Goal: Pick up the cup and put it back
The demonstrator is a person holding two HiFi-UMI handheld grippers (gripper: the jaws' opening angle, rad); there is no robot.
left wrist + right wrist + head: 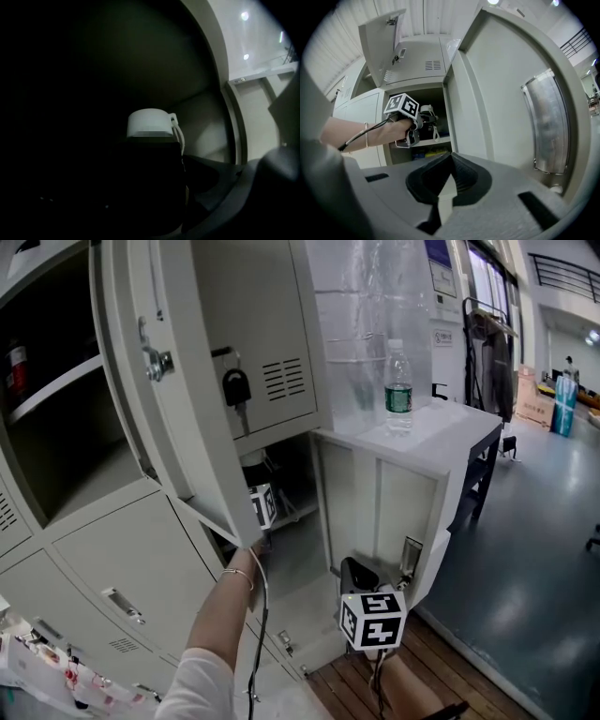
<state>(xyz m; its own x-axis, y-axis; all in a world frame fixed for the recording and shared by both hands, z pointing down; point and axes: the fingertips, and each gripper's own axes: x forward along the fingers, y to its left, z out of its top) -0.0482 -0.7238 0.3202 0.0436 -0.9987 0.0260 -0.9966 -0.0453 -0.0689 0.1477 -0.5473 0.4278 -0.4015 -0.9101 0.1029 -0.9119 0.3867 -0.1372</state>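
L: bare left forearm (223, 610) rises from bottom centre of head view | left hand-held gripper (263, 506) mid-frame, jaws clamped on dark cylindrical cup with white lid (152, 159) | R: right hand-held gripper (356, 574) lower centre-right, jaws pressed together, empty

Cup (150, 154): dark body lost in shadow, only white lid legible. Left gripper (423, 125): jaws hidden behind locker door (178, 381) in head view; left jaw swallowed by darkness
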